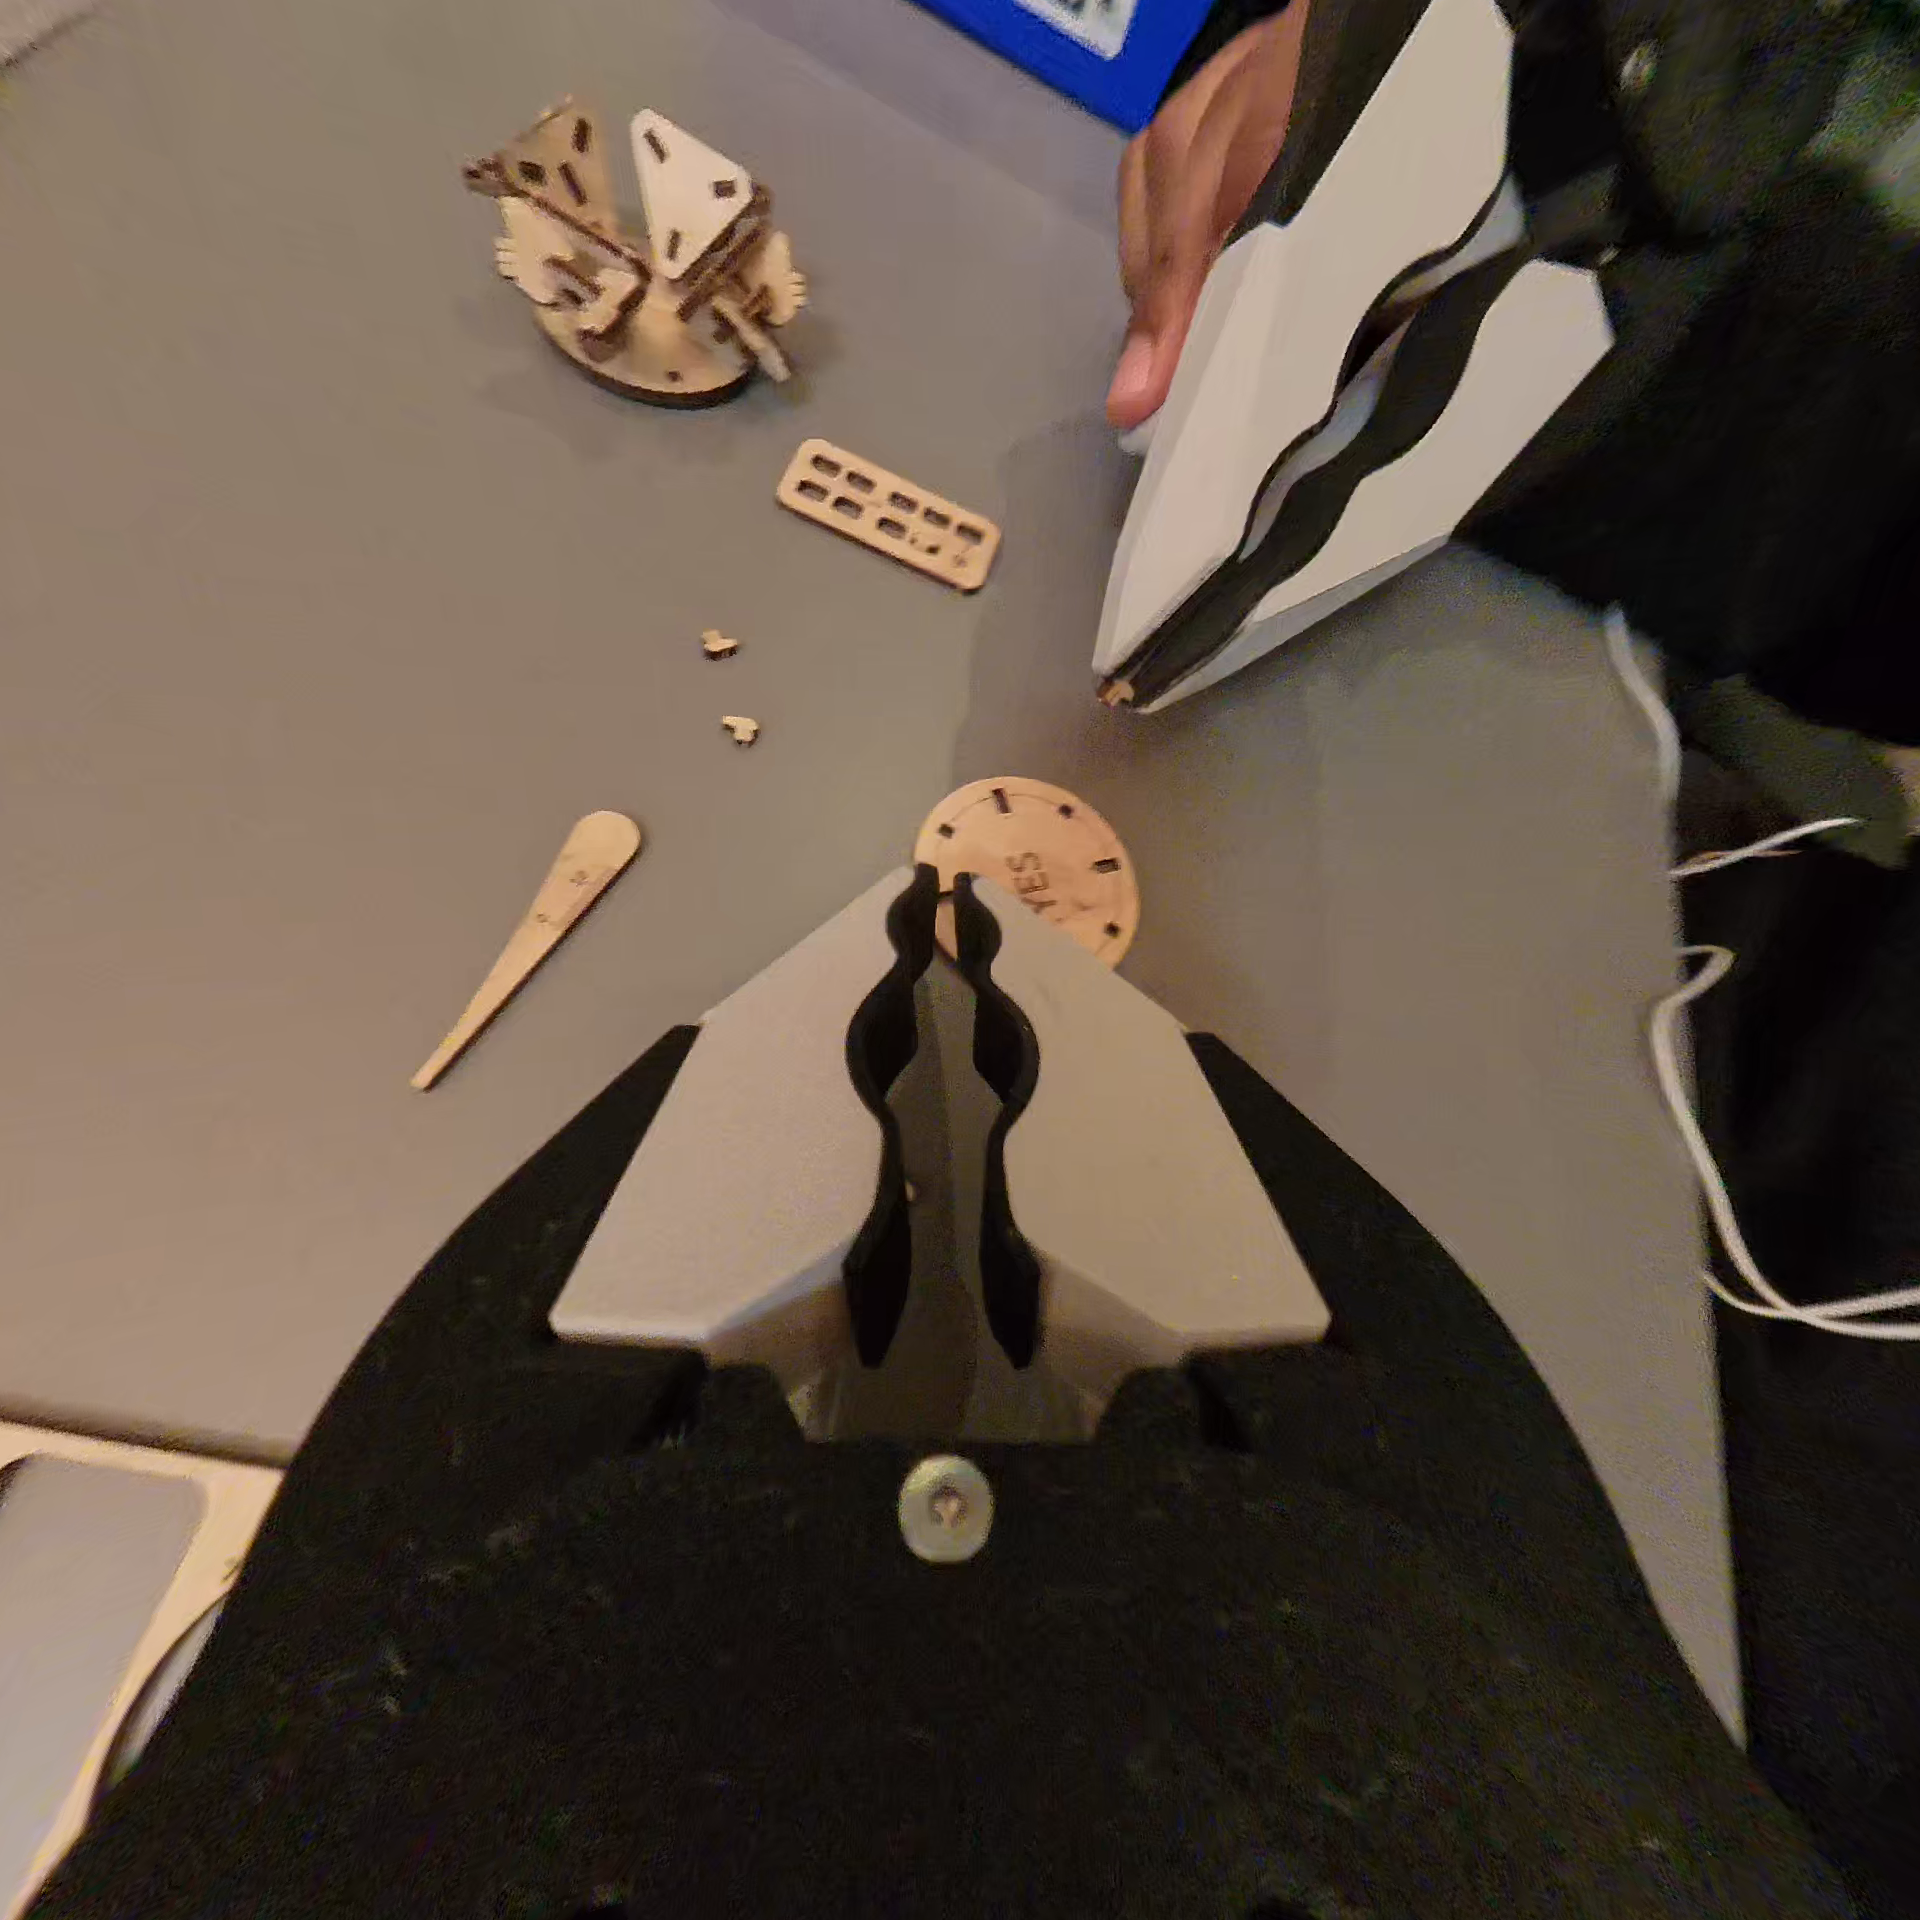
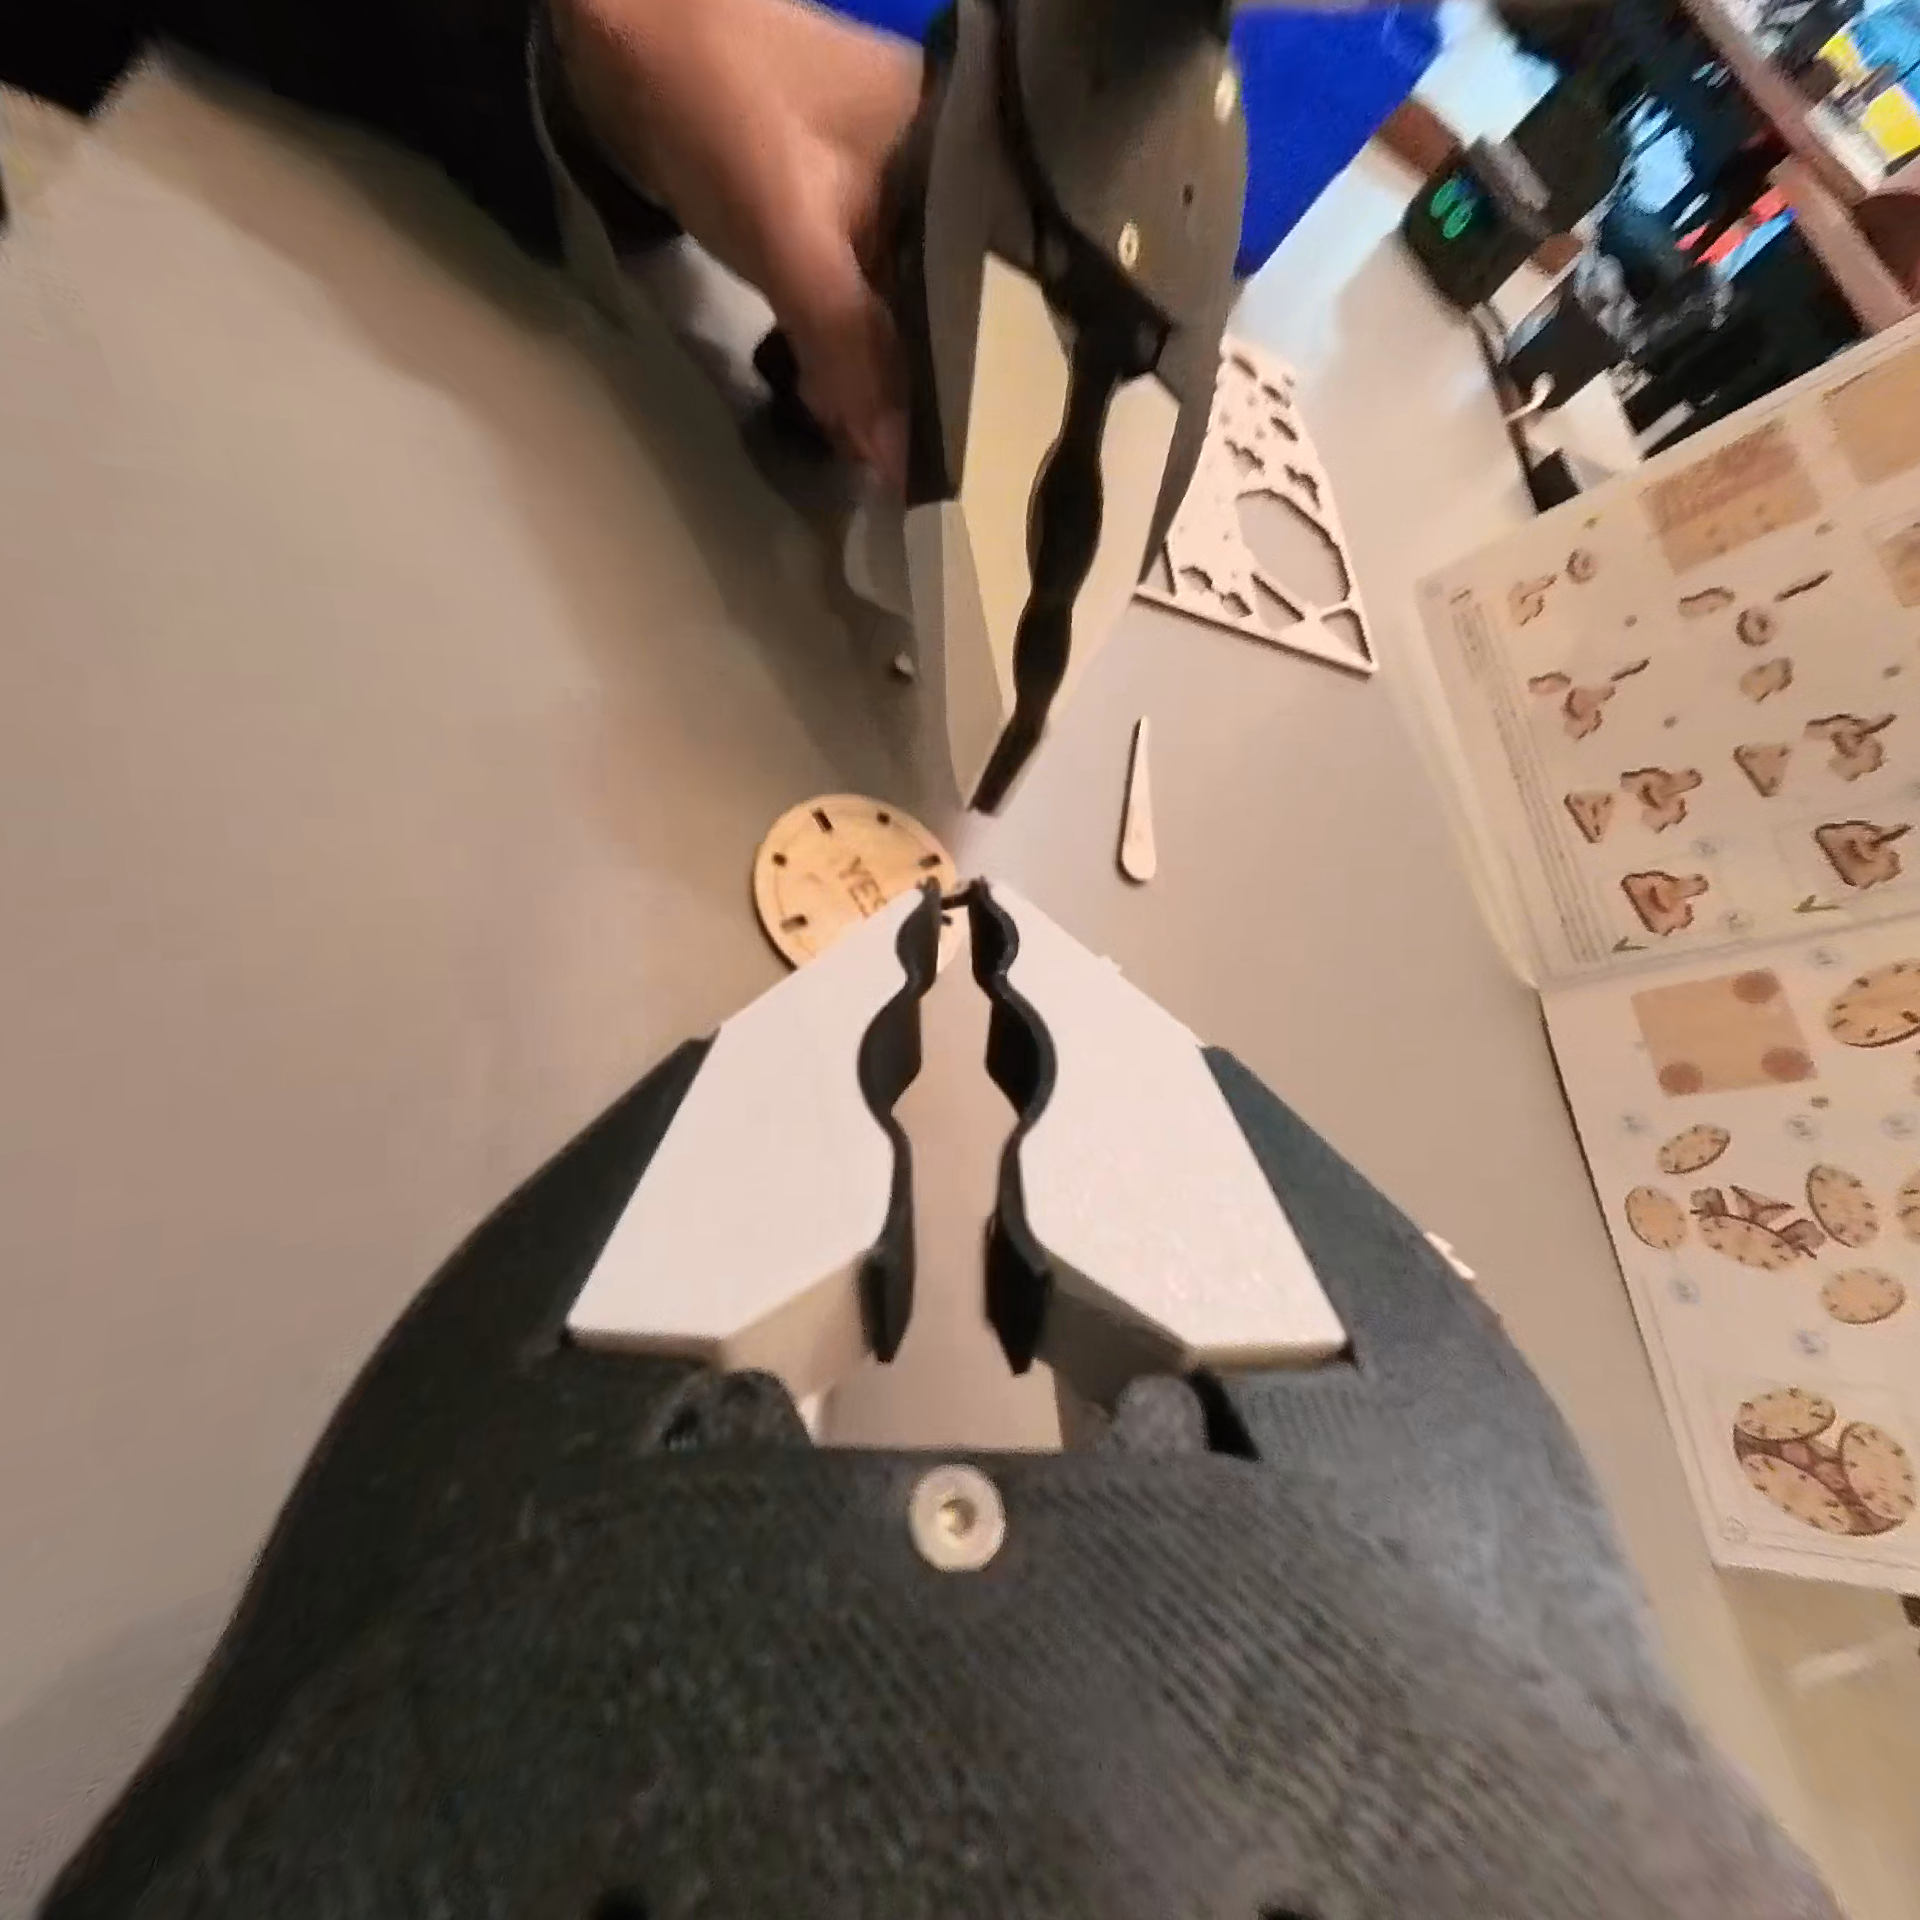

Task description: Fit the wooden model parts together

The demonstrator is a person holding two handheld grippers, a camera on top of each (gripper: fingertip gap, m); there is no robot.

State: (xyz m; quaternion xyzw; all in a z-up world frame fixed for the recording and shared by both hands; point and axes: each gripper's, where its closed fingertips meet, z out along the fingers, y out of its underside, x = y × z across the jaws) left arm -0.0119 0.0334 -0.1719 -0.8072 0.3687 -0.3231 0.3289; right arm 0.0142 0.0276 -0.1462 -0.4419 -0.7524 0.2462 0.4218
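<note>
Left of the round pale wooden disc (image 1: 1049, 862) with slots round its rim, a tapered wooden stick (image 1: 540, 935) lies flat on the grey table (image 1: 260, 727).

Left gripper (image 1: 940, 883) is over the disc's near-left edge and is the nearer one. Its jaws are almost together, and I make out nothing between them.

Right gripper (image 1: 1117, 691) is just beyond the disc, right of it, pinching a tiny wooden peg (image 1: 1114, 689).

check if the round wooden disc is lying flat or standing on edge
Flat: the round wooden disc lies face up on the grey table.
</note>
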